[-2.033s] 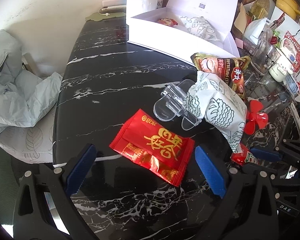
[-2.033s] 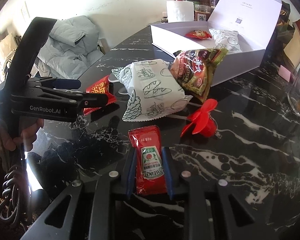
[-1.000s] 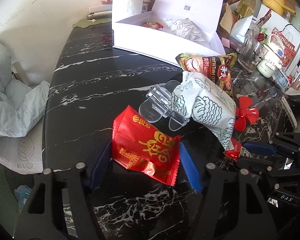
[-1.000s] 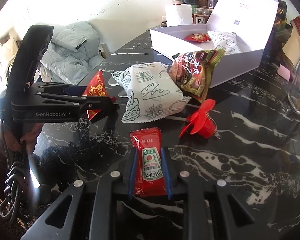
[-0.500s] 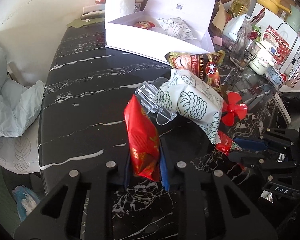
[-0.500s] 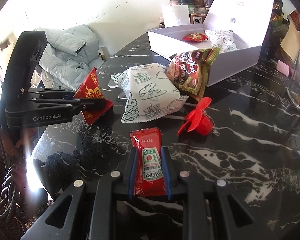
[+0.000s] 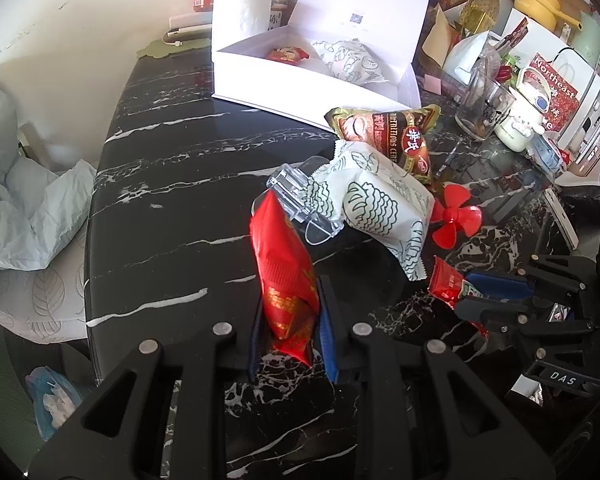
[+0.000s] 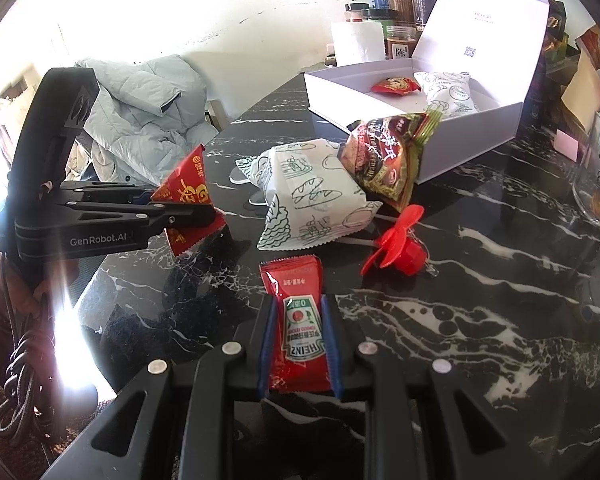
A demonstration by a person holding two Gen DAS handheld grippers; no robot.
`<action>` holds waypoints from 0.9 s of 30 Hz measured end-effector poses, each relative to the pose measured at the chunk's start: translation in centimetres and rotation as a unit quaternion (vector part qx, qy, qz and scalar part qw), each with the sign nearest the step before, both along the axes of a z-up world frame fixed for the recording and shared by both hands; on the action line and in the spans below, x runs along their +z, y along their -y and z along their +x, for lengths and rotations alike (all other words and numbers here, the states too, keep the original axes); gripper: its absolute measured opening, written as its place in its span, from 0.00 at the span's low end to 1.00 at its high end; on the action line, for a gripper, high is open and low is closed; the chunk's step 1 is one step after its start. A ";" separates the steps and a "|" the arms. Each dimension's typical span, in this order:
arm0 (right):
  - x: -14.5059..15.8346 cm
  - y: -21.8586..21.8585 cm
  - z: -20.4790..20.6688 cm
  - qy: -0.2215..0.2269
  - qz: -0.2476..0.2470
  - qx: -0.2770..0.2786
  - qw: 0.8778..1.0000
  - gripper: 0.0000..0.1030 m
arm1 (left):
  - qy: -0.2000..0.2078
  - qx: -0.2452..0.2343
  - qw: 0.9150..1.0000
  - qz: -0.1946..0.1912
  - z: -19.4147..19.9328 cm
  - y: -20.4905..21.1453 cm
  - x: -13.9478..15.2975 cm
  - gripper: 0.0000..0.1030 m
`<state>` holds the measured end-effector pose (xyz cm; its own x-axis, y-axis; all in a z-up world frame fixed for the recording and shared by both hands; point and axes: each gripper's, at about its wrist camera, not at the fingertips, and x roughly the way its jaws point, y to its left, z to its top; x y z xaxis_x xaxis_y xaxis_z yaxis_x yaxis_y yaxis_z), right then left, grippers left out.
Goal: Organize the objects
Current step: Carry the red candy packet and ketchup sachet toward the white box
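Observation:
My left gripper (image 7: 290, 330) is shut on a red snack packet (image 7: 286, 272) and holds it on edge above the black marble table (image 7: 172, 184); it also shows in the right wrist view (image 8: 190, 200). My right gripper (image 8: 300, 340) is shut on a red Heinz ketchup sachet (image 8: 300, 320), which also shows in the left wrist view (image 7: 450, 284). An open white box (image 7: 320, 76) at the far side holds a small red packet (image 7: 286, 54) and a white patterned packet (image 7: 348, 60).
On the table between grippers and box lie a white patterned bread packet (image 7: 380, 208), a brown snack bag (image 7: 392, 136), a clear plastic clip (image 7: 300, 204) and a red propeller (image 7: 454, 216). A glass (image 7: 484, 110), jars and a paper roll (image 7: 242, 12) stand behind. A grey jacket (image 7: 24, 208) lies left.
My left gripper closed on the red snack packet, which lay flat on the table, and lifted it on edge. My right gripper stayed shut on the ketchup sachet.

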<state>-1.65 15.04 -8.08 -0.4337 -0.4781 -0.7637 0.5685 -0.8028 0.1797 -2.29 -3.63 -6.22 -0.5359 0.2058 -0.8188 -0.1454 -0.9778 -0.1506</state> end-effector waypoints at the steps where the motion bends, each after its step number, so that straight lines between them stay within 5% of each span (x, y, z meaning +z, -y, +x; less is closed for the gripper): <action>1: 0.1 -0.1 0.1 -0.001 -0.001 -0.001 1.000 0.21 | -0.001 0.000 1.000 0.001 0.1 0.0 0.1 0.21; 27: 4.6 -1.4 1.3 -0.056 -0.011 -0.004 0.998 0.21 | -0.043 -0.007 0.999 -0.003 0.9 -1.4 4.2 0.20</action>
